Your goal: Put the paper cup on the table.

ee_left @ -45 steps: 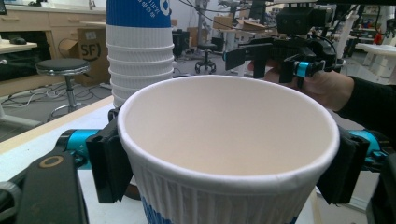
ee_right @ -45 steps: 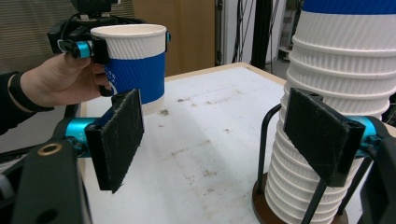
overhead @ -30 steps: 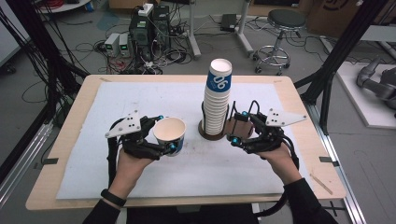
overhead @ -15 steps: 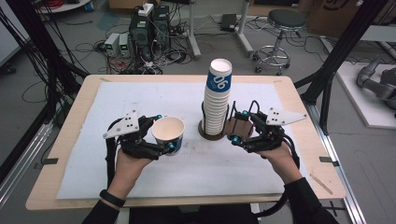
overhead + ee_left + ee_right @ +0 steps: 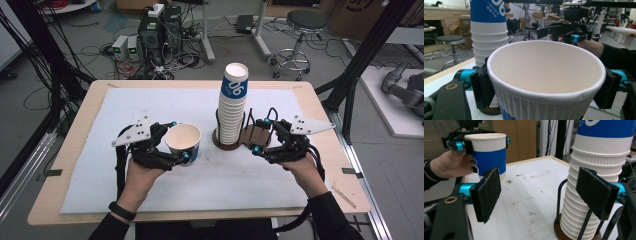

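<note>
Over the white table (image 5: 150, 107), the left gripper (image 5: 176, 145) squeezes one paper cup (image 5: 183, 142); the right gripper (image 5: 259, 135) waits open beside the cup stack (image 5: 233, 107).

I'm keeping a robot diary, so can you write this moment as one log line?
left gripper: shut on paper cup, upright | right gripper: open, holding nothing, beside cup stack in holder | table
</note>
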The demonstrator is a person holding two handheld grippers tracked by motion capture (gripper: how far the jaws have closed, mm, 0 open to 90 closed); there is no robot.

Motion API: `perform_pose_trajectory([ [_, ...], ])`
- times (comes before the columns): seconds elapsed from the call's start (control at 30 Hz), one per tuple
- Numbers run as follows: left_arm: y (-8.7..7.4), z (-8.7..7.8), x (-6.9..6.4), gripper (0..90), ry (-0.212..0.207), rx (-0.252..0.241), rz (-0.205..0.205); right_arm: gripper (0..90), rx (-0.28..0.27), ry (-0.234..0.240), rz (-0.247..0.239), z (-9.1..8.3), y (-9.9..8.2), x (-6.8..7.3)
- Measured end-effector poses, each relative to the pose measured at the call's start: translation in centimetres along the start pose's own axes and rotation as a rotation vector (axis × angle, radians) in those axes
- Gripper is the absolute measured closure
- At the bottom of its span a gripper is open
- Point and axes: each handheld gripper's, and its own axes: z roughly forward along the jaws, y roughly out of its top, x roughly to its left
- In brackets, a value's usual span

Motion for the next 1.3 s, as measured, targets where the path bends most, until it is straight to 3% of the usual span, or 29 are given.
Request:
perform_pose_trajectory([
  [0.23, 0.3, 0.3, -0.3, 20.4, -0.003, 0.0, 0.008, 20.7, 0.004, -0.007, -0.006, -0.3, 0.0, 0.1],
  [0.47, 0.7, -0.2, 0.2, 20.4, 0.042, 0.002, 0.031, 20.7, 0.011, -0.019, 0.002, -0.5, -0.3, -0.2],
  [0.7, 0.8, -1.5, 1.5, 20.1, 0.145, 0.002, 0.041, 20.7, 0.013, -0.022, -0.002, -0.6, -0.3, -0.2],
  [1.07, 0.4, -3.5, 4.7, 19.8, 0.339, 0.024, 0.038, 20.9, 0.015, -0.048, 0.004, -0.7, -0.3, -0.7],
  [1.3, 0.1, -4.0, 6.3, 19.7, 0.456, -0.001, 0.073, 20.9, -0.001, -0.034, 0.007, -0.8, -0.2, -0.8],
])
